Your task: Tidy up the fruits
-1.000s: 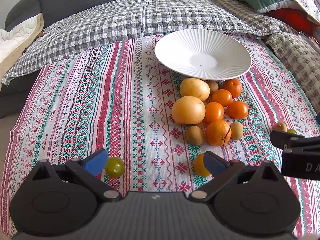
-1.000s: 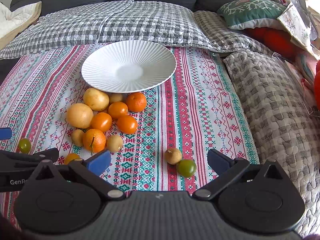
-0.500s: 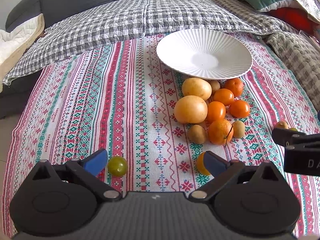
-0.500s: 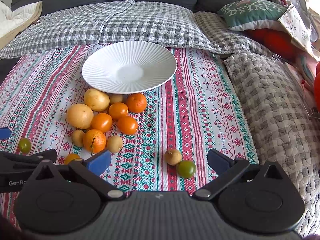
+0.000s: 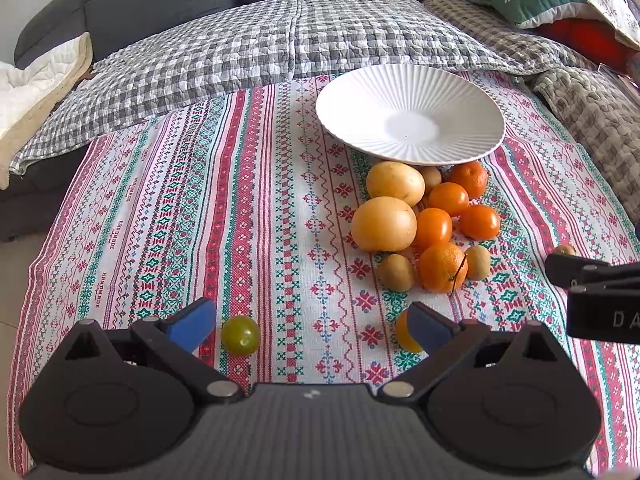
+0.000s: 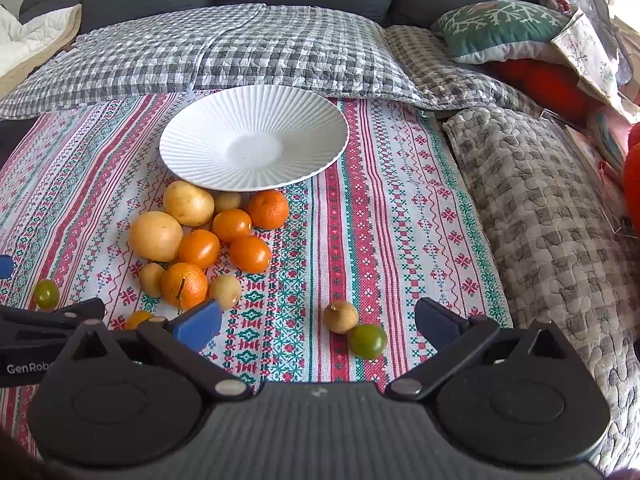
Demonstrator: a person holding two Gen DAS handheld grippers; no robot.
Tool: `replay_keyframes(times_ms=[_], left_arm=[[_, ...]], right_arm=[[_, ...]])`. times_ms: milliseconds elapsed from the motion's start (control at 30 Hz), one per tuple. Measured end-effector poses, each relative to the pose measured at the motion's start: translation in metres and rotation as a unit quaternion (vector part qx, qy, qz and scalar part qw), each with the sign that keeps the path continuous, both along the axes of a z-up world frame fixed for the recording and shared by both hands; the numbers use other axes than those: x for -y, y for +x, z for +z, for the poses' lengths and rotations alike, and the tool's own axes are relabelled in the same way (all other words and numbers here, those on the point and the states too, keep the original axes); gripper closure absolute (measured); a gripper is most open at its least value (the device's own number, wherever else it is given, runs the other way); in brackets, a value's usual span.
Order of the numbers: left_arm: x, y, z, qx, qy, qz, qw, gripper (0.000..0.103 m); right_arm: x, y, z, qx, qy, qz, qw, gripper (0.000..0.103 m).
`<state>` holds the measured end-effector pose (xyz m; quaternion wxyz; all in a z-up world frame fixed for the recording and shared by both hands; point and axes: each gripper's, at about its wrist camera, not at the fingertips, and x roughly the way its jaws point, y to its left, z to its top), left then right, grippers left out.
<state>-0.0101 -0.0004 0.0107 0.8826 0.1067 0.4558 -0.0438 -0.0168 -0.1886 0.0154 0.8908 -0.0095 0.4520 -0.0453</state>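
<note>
Left wrist view: the left tool [image 5: 308,326] is spread wide and empty. One green fruit [image 5: 240,335] lies just inside its left finger, and one orange fruit [image 5: 404,332] is half hidden behind its right finger. Ahead and to the right sits a touching heap: two large yellow fruits, five orange ones and three small tan ones, at the near rim of one white ribbed plate [image 5: 360,120].

Right wrist view: the right tool [image 6: 318,322] is also spread wide and empty. Between its fingers, one small brown fruit [image 6: 340,317] touches one green fruit [image 6: 367,341] on the patterned cloth [image 6: 380,220].
</note>
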Motion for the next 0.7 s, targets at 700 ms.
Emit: replay_keyframes(times_ms=[700], left_arm=[[-0.0032, 0.0054, -0.0028, 0.004, 0.005, 0.011, 0.9999, 0.009]], right_arm=[[0.0049, 0.0052, -0.0010, 0.002, 0.018, -0.015, 1.000, 0.000]])
